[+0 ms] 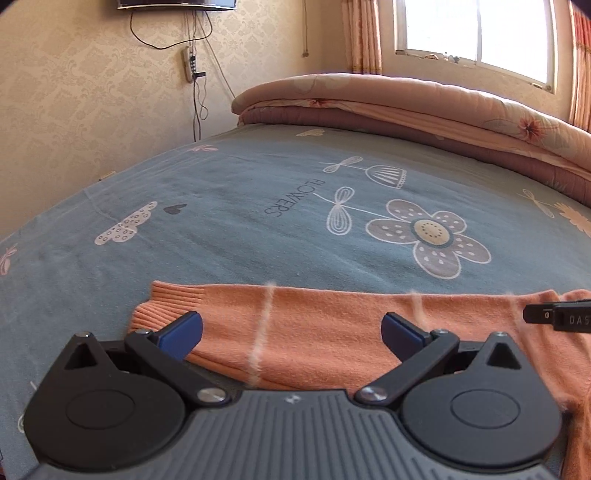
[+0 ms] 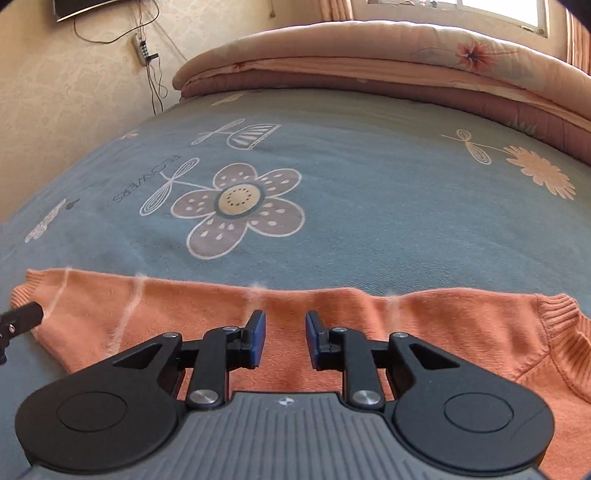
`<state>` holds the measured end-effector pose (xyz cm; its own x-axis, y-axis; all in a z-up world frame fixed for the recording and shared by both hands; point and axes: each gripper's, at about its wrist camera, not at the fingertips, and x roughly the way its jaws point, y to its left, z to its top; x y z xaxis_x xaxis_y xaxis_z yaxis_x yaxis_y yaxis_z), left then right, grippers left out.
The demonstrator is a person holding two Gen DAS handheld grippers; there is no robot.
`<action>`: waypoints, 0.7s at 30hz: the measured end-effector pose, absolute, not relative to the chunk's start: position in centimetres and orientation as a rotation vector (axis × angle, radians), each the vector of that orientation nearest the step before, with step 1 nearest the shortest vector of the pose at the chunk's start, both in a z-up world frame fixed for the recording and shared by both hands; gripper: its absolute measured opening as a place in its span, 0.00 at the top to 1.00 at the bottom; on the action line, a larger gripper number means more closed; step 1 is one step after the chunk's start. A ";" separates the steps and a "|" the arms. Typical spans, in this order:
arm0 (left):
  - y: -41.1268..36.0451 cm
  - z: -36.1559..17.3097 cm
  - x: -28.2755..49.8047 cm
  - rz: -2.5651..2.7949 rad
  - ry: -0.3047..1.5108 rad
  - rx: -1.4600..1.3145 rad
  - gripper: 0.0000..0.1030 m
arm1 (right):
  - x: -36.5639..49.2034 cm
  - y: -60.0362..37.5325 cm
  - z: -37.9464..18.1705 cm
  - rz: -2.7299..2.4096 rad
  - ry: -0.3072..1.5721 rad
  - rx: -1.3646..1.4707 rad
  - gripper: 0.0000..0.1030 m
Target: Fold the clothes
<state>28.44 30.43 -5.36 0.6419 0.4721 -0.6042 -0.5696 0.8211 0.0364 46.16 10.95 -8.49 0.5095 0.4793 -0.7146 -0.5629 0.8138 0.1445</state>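
Note:
An orange knit sweater with pale fuzzy stripes lies flat along the near part of the bed. Its ribbed cuff is at the left end. My left gripper hovers over it, open wide, with nothing between its blue pads. In the right wrist view the same sweater stretches across the frame, with a ribbed edge at the right. My right gripper stands just above the cloth, open with a narrow gap between the pads and no fabric pinched. Each gripper shows at the edge of the other's view.
The bed carries a blue-grey sheet printed with flowers. A folded peach quilt lies along the far side under a window. Cables and a power strip hang on the wallpapered wall at the left.

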 end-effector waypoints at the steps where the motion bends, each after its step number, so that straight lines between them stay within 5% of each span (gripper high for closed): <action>1: 31.0 -5.3 28.1 0.611 0.635 -0.177 0.01 | 46.3 11.7 -9.1 0.630 0.827 -0.115 0.73; 5: 32.3 -4.9 27.2 0.652 0.612 -0.216 0.01 | 46.1 13.8 -9.5 0.681 0.825 -0.100 0.58; 14: 31.8 -5.1 27.7 0.590 0.633 -0.207 0.01 | 44.0 11.7 -6.0 0.623 0.844 -0.118 0.57; 21: 31.3 -5.5 28.2 0.598 0.657 -0.178 0.01 | 40.9 8.6 -5.8 0.486 0.888 -0.239 0.33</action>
<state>28.20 31.29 -5.49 0.6314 0.4651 -0.6205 -0.5743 0.8182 0.0289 40.90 8.58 -5.79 0.5325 0.3058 -0.7892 -0.4997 0.8662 -0.0016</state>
